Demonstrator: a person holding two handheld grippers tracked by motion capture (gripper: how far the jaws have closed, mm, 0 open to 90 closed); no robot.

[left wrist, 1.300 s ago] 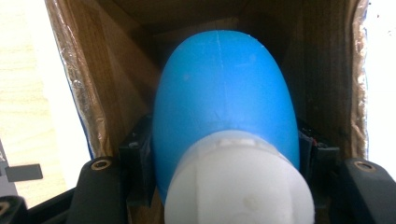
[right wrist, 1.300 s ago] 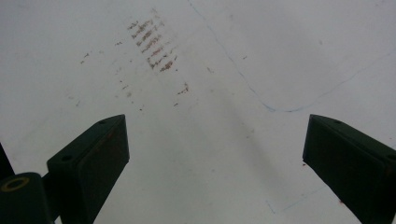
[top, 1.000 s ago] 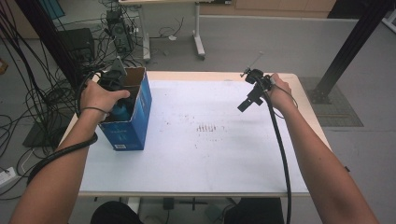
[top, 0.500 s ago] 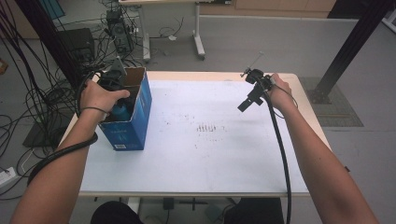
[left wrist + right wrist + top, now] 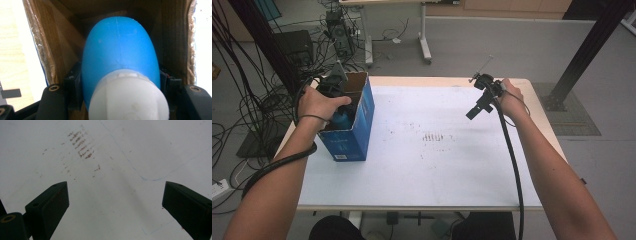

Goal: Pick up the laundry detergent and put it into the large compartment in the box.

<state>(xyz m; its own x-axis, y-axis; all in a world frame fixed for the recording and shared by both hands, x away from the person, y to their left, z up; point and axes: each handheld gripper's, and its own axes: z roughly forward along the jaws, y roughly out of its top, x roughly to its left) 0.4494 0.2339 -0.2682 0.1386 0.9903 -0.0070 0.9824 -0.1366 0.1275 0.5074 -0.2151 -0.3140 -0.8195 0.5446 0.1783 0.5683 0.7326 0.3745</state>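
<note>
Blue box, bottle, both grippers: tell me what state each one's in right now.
Blue box: upright on the table, top open.
Blue bottle: inside the box, white cap on, gripped.
Left gripper: shut on the bottle.
Right gripper: open, empty, above the table.

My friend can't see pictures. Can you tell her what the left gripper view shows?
A blue bottle with a white cap is clamped between the black jaws of the left hand-held gripper, down inside an open brown cardboard box.
</note>
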